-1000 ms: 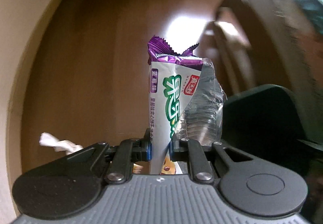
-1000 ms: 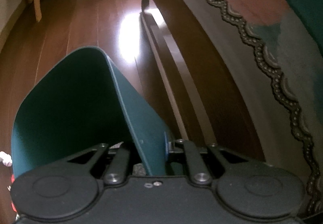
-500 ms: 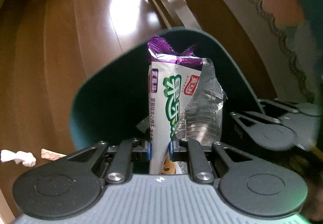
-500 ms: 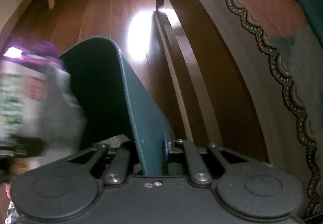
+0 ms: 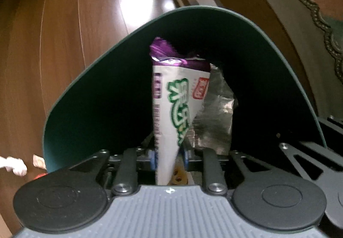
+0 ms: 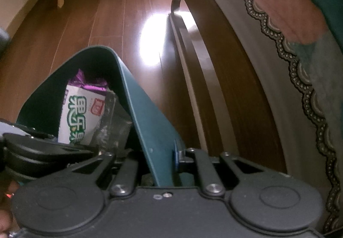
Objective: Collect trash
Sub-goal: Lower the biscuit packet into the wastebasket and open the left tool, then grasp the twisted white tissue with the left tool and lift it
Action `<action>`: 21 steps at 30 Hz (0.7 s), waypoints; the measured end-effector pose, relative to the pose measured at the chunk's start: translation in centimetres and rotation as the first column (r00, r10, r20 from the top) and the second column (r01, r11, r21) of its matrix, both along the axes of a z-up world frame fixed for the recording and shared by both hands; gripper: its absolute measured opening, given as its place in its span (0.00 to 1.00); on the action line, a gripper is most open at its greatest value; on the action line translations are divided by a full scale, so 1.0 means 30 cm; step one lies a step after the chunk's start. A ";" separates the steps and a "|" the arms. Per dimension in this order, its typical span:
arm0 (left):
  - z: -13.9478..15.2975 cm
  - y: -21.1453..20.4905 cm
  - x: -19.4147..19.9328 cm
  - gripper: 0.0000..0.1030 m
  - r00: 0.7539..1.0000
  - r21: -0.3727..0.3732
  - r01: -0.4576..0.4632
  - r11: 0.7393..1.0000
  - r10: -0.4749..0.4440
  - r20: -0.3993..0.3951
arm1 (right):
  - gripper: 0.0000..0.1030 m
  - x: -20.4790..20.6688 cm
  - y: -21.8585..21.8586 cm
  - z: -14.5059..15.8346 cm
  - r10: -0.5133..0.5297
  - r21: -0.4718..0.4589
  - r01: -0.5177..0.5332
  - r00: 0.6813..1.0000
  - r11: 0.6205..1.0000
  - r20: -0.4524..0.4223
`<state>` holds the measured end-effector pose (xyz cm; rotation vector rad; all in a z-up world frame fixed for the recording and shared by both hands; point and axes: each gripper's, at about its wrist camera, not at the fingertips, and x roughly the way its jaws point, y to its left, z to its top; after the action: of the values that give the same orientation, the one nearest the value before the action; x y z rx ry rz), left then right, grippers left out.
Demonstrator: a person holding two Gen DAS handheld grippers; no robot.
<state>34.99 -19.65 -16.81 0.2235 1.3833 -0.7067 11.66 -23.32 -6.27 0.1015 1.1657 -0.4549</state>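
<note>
- The inside of the dark green bin (image 5: pixel 103 105) is mostly black shadow, so its bottom and whatever already lies there cannot be made out; only a grey crumpled scrap shows low down behind the right gripper's (image 6: pixel 163 158) links.
- The lower end of the snack wrapper (image 5: pixel 171 105) drops out of sight behind the left gripper's (image 5: pixel 169 156) body, and its print is smeared with blur.
- Off the bin's left side, on the wooden floor (image 5: pixel 64 44), a white crumpled tissue (image 5: pixel 12 166) is cut by the frame edge, with a small pale scrap (image 5: pixel 38 160) and a red bit just beside it, too small to name.
- The wrapper, white with green lettering and a purple crimped top, stands upright inside the bin's mouth, its torn silver foil (image 5: pixel 216 113) hanging to the right.
- The left gripper's jaws are opening; the wrapper stands between the blue pads, and a sliver of gap shows on each side.
- The right gripper is clamped on the bin's wall (image 6: pixel 150 130), one finger inside and one outside, holding it next to the wooden bed frame (image 6: pixel 214 87).
- A scalloped bedspread (image 6: pixel 300 44) hangs over the frame, running off the picture.
</note>
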 end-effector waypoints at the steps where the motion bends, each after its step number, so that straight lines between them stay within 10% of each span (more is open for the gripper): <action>1: 0.005 0.006 -0.001 0.27 1.000 -0.005 0.002 1.000 -0.002 0.005 | 0.10 0.000 -0.002 -0.001 -0.002 0.002 0.002 1.000 1.000 0.000; 6: 0.022 0.035 -0.001 0.55 0.999 -0.021 0.002 1.000 -0.001 0.032 | 0.10 -0.004 -0.013 -0.001 -0.007 0.008 0.007 1.000 1.000 0.001; 21: 0.171 0.204 0.005 0.57 0.987 -0.065 0.012 0.998 -0.002 0.158 | 0.10 -0.018 -0.057 0.007 -0.056 0.005 0.056 0.998 0.998 0.002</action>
<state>35.13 -13.53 -11.68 0.2279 1.2073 -0.7238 11.13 -25.02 -6.05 0.1388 1.1637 -0.5013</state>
